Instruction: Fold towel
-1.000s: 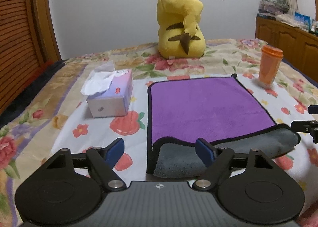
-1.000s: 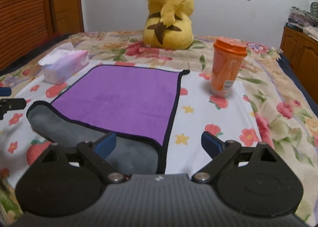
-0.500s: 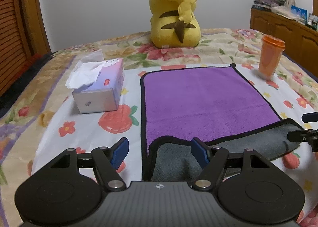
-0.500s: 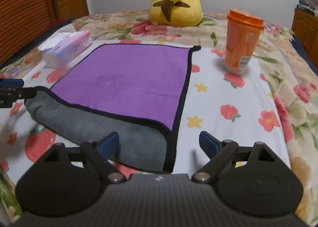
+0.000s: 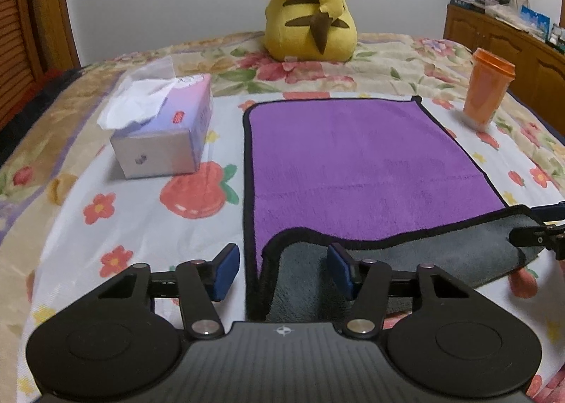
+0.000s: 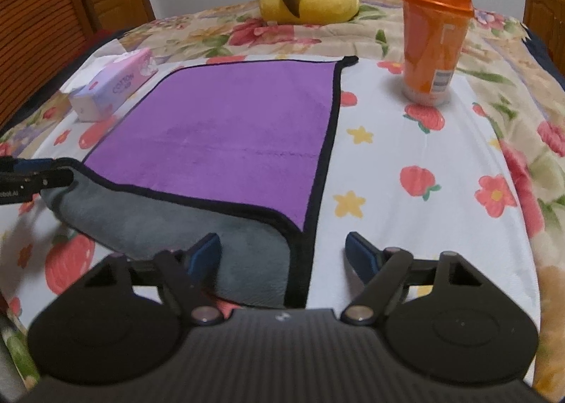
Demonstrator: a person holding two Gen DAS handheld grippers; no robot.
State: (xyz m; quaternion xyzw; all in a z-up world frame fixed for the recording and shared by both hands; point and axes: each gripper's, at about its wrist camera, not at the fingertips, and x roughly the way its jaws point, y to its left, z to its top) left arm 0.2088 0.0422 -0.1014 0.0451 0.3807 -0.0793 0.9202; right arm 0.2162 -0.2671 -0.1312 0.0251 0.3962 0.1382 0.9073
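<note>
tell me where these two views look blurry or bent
Left wrist view: fisheye bows the wooden door frame and cabinet at the edges; the purple towel and tissue box are fairly sharp, while the bedsheet smears at left. Right wrist view: softer overall, with the orange cup and the near gripper body slightly blurred, the bed bulging; even indoor light, no glare.
</note>
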